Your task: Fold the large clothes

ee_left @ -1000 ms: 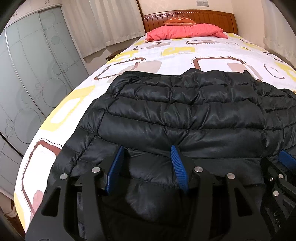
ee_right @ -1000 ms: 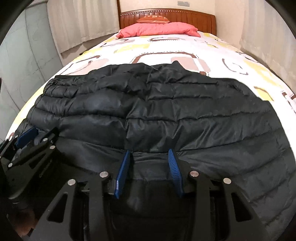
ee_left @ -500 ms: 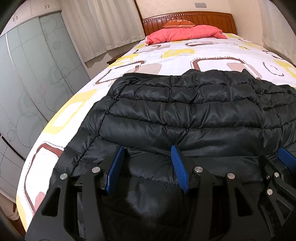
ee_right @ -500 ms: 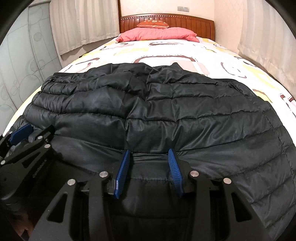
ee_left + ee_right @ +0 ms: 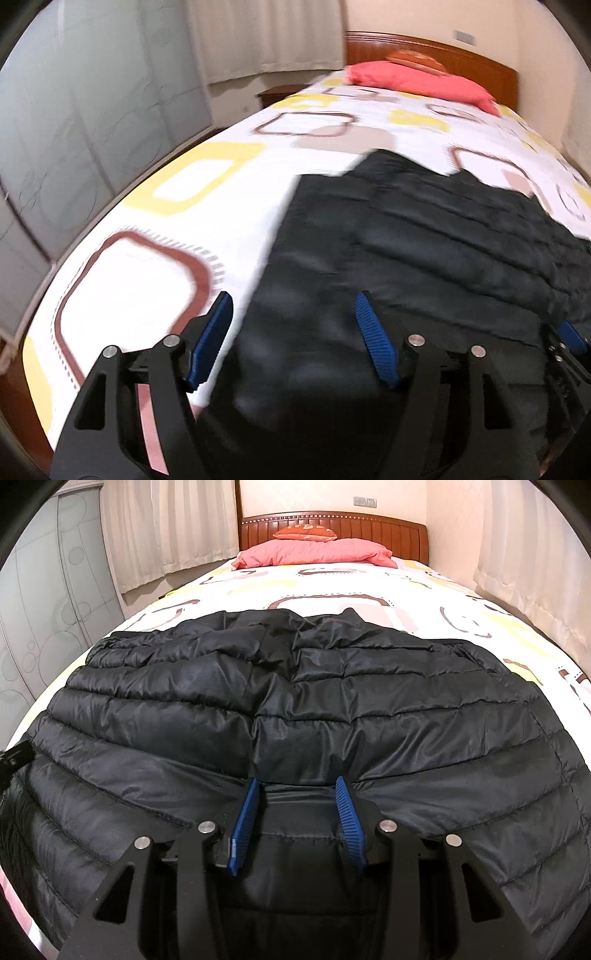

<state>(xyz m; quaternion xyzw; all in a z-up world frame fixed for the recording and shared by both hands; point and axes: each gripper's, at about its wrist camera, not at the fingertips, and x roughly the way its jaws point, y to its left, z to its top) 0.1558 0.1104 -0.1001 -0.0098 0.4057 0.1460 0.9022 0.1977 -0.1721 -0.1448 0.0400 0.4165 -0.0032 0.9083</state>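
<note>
A black quilted down jacket [image 5: 295, 701] lies spread across the foot of the bed [image 5: 369, 587]. My right gripper [image 5: 297, 781] is shut on the jacket's near folded edge, and the fabric puckers around its blue pads. In the blurred left wrist view, my left gripper [image 5: 292, 299] is at the jacket's [image 5: 424, 229] left side with its jaws opening. Its left finger is over the bedsheet [image 5: 221, 206] and its right finger over the jacket, and neither pad presses on the cloth. The right gripper's blue tip [image 5: 570, 336] shows at that view's right edge.
A pink pillow [image 5: 314, 552] and an orange cushion [image 5: 304, 531] lie against the wooden headboard [image 5: 388, 526]. Frosted wardrobe doors [image 5: 74, 129] run along the bed's left side. Curtains [image 5: 535, 546] hang to the right.
The left gripper let go of the jacket's near edge, opened wider and swung left to the jacket's side over the sheet. The right gripper kept its hold and place.
</note>
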